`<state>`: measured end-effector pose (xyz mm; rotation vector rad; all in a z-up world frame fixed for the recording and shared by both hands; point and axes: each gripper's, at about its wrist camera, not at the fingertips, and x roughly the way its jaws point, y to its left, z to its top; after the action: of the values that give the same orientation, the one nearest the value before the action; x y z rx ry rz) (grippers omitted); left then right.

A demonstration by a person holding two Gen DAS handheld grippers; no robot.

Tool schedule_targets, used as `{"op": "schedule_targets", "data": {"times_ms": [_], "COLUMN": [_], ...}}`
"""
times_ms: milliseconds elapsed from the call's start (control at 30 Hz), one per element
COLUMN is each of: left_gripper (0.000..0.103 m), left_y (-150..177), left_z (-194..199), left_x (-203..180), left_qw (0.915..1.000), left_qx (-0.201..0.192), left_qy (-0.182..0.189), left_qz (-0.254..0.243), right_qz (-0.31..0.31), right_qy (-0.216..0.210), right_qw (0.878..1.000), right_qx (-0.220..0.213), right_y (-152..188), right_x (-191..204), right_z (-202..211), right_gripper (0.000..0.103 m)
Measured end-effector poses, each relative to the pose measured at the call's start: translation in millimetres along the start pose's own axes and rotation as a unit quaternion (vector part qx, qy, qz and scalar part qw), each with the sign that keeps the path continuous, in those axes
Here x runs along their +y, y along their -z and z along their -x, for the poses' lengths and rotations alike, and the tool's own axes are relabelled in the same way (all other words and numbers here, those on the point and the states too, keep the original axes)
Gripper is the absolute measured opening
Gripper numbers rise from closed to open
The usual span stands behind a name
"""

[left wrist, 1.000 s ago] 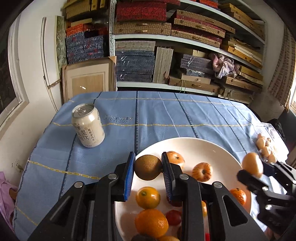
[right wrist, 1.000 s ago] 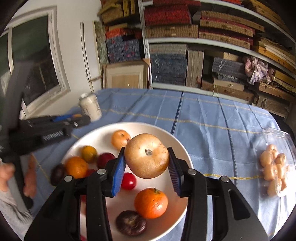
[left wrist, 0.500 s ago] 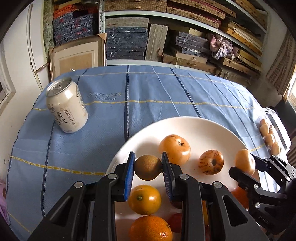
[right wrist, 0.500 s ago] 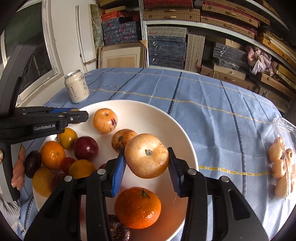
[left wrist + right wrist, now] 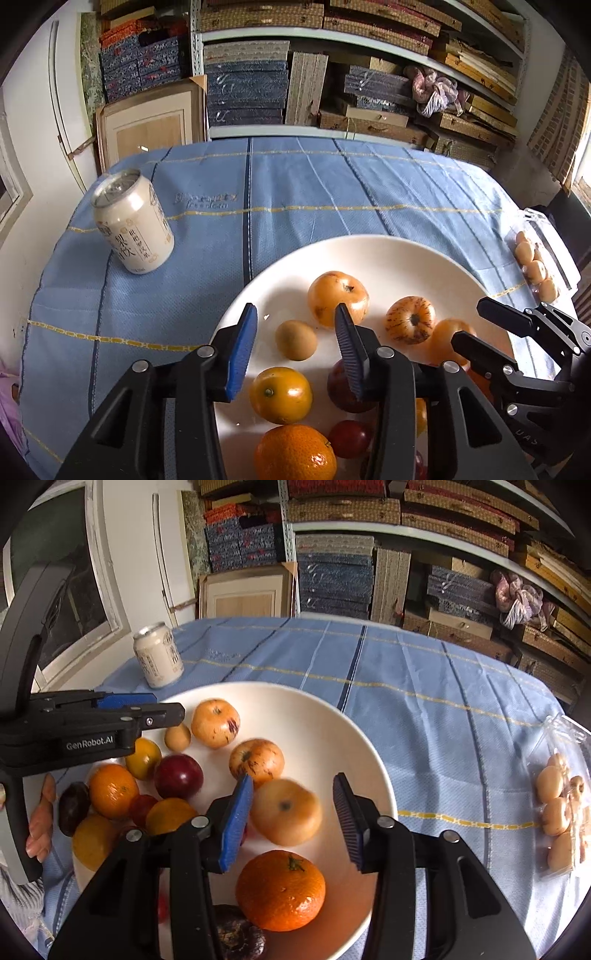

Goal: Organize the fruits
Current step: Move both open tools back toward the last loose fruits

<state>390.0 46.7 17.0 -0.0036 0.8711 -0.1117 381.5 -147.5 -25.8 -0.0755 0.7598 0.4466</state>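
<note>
Two grippers are hovering over a white plate point(image 5: 369, 254) of fruit that is sitting near the front edge of a blue-clothed table point(image 5: 332, 184). The right gripper point(image 5: 291, 812), jaws spread, is releasing a pale yellow apple point(image 5: 286, 812) onto the plate. The left gripper point(image 5: 295, 341), its jaws just opened, is straddling a small brown fruit point(image 5: 295, 339) without touching it.

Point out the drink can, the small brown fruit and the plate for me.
drink can point(image 5: 135, 230): left wrist view, side label.
small brown fruit point(image 5: 296, 340): left wrist view, its middle.
plate point(image 5: 388, 254): left wrist view, bare far inside.
</note>
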Motion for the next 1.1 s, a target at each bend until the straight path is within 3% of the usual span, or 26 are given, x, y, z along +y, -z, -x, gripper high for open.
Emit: {"op": "schedule_targets", "data": {"times_ms": [167,333,467,600,733,800,867,967,1100], "left_gripper": [0.044,0.044,0.045,0.054,0.06,0.061,0.071,0.071,0.071], "left_y": [-3.5,8.1,29.1,64.6,106.4,127.6,148.0,172.3,195.8], "left_z": [38.9,82.9,122.7,159.0,178.3,180.9,176.4,162.6,147.4], "left_x": [-0.2,-5.6,-0.3,-2.6,-14.2,-19.8,-27.9,-47.1,-69.2], "left_qw": [0.999,0.9976,0.9961,0.9951,0.9943,0.9955,0.9968,0.998,0.9981], "left_qx": [-0.043,-0.067,-0.079,-0.087,-0.09,-0.084,-0.073,-0.054,-0.039], "left_qy": [0.007,-0.016,-0.04,-0.046,-0.054,-0.043,-0.033,-0.026,-0.023], "left_qz": [0.012,-0.006,-0.01,-0.008,-0.018,-0.013,-0.008,-0.02,-0.042], "right_qz": [-0.004,-0.015,-0.012,-0.003,-0.009,-0.015,-0.03,-0.075,-0.137], "right_qy": [-0.006,-0.038,-0.06,-0.05,-0.041,-0.036,-0.037,-0.038,-0.042], "right_qw": [0.998,0.991,0.989,0.988,0.987,0.987,0.986,0.983,0.983], "right_qx": [-0.055,-0.127,-0.136,-0.144,-0.152,-0.156,-0.161,-0.161,-0.118], "right_y": [-11.3,-13.1,-1.4,25.2,64.5,82.9,102.5,128.1,145.4], "right_x": [4.0,17.2,28.4,36.8,35.7,34.9,27.8,9.2,-20.5], "right_z": [44.5,116.2,158.8,197.9,231.3,239.7,242.3,233.7,206.5], "right_gripper": [0.044,0.056,0.057,0.074,0.082,0.087,0.09,0.094,0.094]}}
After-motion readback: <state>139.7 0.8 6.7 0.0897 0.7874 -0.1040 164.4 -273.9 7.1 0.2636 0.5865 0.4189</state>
